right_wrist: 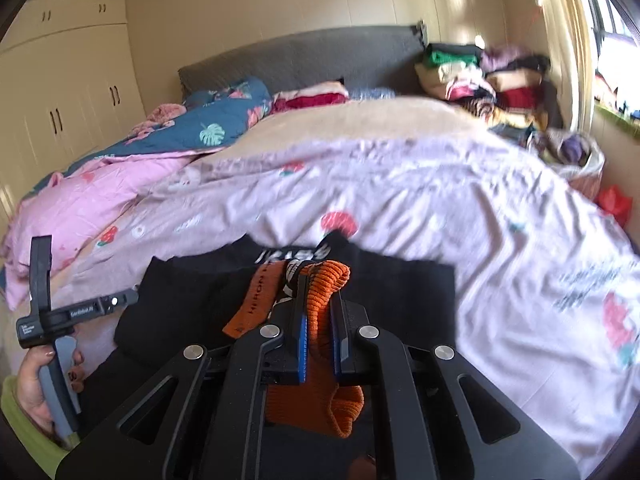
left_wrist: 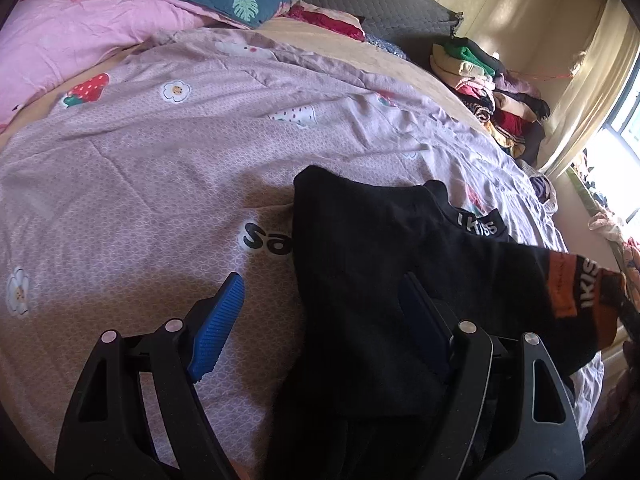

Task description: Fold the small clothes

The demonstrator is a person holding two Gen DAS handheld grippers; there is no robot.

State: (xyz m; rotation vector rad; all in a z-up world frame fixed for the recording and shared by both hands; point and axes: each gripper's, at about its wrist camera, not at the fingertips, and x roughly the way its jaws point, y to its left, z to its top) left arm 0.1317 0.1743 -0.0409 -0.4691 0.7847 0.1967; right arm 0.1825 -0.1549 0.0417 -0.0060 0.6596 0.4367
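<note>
Across the blurred lilac bedspread point(right_wrist: 440, 200), right gripper point(right_wrist: 319, 316) pinches the garment's orange cuff point(right_wrist: 320, 288); left gripper point(left_wrist: 320, 308) spread.

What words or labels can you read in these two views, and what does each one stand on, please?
"IKISS": collar of the black garment.
"IKISS": orange cuff.
"HERON", rest hidden: orange strip.
"Sa", rest covered: lilac bedspread.
White print on the left gripper handle: too small to read.
Dark print on the bedspread, right wrist view: blurred.
</note>
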